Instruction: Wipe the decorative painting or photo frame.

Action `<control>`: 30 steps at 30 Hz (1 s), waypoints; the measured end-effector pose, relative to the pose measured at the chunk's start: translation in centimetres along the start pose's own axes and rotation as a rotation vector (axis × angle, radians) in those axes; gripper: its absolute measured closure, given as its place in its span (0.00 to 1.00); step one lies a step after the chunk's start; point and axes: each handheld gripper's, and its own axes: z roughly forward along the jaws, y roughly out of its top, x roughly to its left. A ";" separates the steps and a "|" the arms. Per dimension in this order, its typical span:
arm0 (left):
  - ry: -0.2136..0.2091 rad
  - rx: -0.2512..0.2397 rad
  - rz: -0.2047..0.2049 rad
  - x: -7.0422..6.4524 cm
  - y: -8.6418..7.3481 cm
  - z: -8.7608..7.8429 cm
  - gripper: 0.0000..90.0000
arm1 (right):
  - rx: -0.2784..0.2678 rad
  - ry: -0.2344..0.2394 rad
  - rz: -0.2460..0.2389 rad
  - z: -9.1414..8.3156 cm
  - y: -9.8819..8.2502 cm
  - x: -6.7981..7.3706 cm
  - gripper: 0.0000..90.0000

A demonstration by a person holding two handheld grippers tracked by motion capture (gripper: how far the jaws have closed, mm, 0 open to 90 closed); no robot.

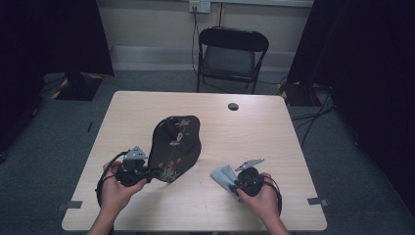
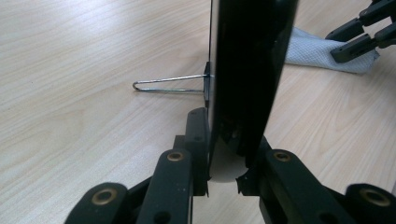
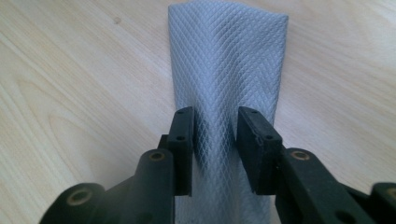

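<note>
Standing on edge, the black plaque [image 1: 174,147] (left gripper [image 1: 145,174] clamped) points away; right gripper [image 1: 235,182] pinches cloth [image 3: 229,70].

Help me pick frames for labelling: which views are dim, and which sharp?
High view: dim, dark corners, floral pattern on the black panel barely legible. Left gripper view: bright, panel edge a featureless dark. Right gripper view: evenly lit, grey cloth weave sharp.

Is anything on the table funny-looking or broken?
Nothing looks broken or spilled. One thing is unusual: the black flowered plate is not lying flat. The left gripper clamps its edge, so it stands tilted, with a wire stand sticking out behind. The right gripper pinches a grey cloth lying on the table.
</note>
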 end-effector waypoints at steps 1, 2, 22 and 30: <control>0.000 -0.001 0.001 0.0 0.0 0.0 0.87 | -0.010 -0.016 -0.002 -0.4 -0.2 -0.1 0.70; 0.001 0.001 0.002 0.0 0.0 0.0 0.87 | -0.007 -0.023 -0.001 -0.5 -0.3 -0.2 0.68; 0.003 0.001 0.007 0.0 0.0 0.0 0.87 | 0.069 0.033 -0.003 -1.0 0.8 0.1 0.92; 0.001 0.002 0.007 0.0 0.0 0.0 0.87 | -0.004 0.062 -0.046 -3.4 3.7 0.9 0.92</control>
